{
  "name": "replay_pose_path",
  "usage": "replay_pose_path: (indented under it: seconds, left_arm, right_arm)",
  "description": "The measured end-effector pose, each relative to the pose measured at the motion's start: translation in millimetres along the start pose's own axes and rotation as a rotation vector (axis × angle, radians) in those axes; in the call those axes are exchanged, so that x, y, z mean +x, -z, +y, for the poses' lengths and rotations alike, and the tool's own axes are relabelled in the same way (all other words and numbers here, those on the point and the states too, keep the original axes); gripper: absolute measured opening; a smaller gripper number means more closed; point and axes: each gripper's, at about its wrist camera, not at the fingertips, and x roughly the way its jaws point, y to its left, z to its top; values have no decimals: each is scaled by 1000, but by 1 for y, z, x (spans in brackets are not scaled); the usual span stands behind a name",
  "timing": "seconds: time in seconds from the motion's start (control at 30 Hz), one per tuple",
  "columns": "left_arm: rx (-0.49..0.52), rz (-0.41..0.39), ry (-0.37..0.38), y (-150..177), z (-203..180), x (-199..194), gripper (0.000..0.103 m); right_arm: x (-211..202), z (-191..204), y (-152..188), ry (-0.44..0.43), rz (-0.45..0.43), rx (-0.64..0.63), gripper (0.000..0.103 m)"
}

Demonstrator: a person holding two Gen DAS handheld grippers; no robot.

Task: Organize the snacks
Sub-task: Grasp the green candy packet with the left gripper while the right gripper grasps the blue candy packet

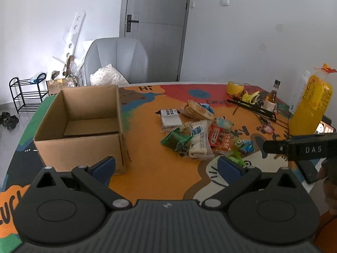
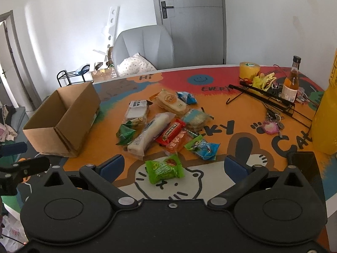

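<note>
Overhead, my left gripper (image 1: pixel 166 166) and right gripper (image 2: pixel 172 165) gaped empty; snacks (image 2: pixel 164 124) lay at twelve o'clock, box (image 1: pixel 84 124) at ten.

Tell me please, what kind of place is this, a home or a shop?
Most likely a room in a home. A grey armchair with a pillow stands behind the table, a small shoe rack with shoes beside it is on the floor, and a plain interior door is behind.
</note>
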Motion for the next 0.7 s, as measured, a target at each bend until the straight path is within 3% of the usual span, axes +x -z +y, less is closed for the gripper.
replay_pose_path:
  seconds: [0.23, 0.7]
  left_arm:
    - [-1, -27, 31, -2, -6, 17, 102]
    - [-36, 34, 143, -1, -31, 72, 98]
  right_arm:
    - [11, -14, 3, 5, -18, 8, 103]
    - [28, -44, 18, 10, -58, -25, 103]
